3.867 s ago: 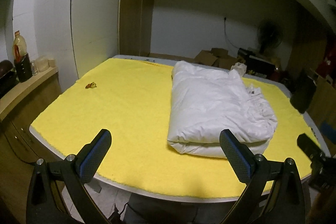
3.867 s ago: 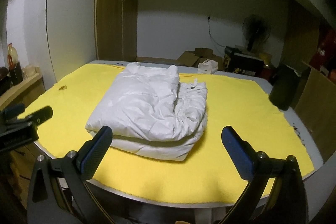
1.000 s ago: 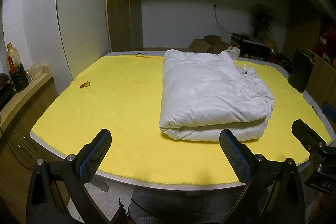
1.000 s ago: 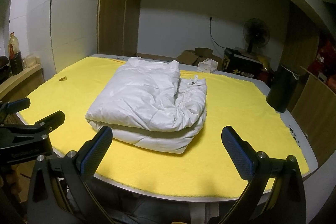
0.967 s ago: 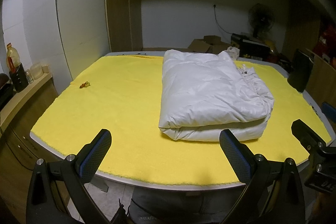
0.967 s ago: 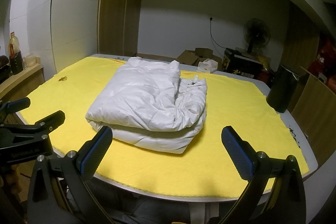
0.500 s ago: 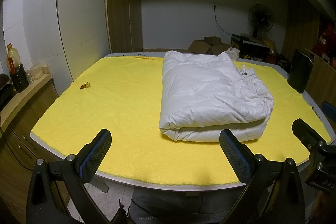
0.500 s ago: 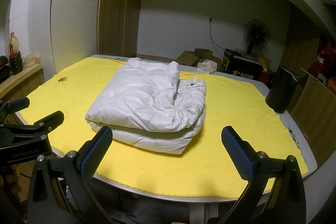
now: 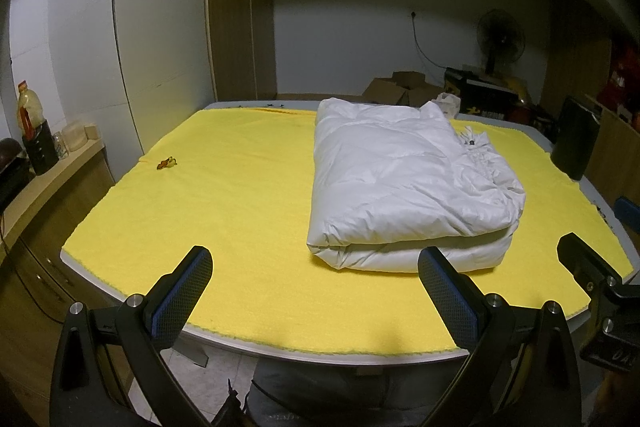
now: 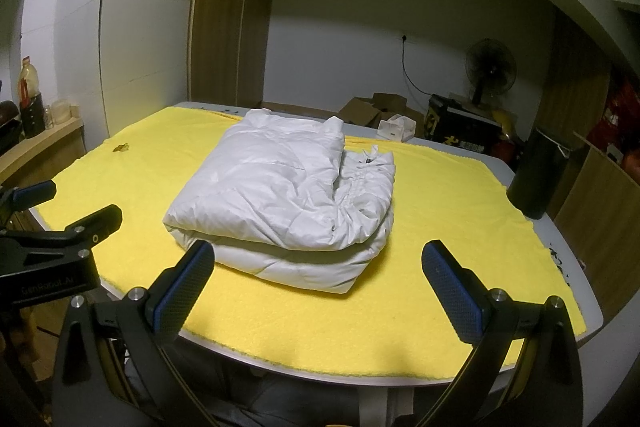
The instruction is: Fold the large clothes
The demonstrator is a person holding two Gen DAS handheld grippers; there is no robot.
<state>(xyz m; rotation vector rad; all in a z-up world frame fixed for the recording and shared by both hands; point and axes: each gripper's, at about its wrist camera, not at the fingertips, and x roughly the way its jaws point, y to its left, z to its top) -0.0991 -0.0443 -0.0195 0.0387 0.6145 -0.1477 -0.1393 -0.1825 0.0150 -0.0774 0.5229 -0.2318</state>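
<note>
A white puffy jacket [image 9: 404, 183] lies folded into a thick rectangle on the yellow cloth [image 9: 240, 211] that covers the table; the same white jacket [image 10: 288, 195] sits mid-table in the right wrist view. My left gripper [image 9: 316, 287] hangs open over the near table edge, well short of the jacket, with nothing between its fingers. My right gripper [image 10: 320, 283] is open too, held back at the near edge with the jacket just beyond its left fingertip. Each gripper shows at the side of the other's view.
A small brown scrap [image 9: 167, 163] lies on the cloth at the far left. A dark cylinder [image 10: 538, 173] stands at the table's right edge. A wooden counter [image 9: 48, 171] with a bottle runs along the left. Cardboard boxes [image 10: 372, 109] and a fan [image 10: 490, 69] stand behind.
Over the last seconds both grippers drew back and rose a little from the table, so the jacket looks slightly farther away. Both stay open; the jacket has not moved.
</note>
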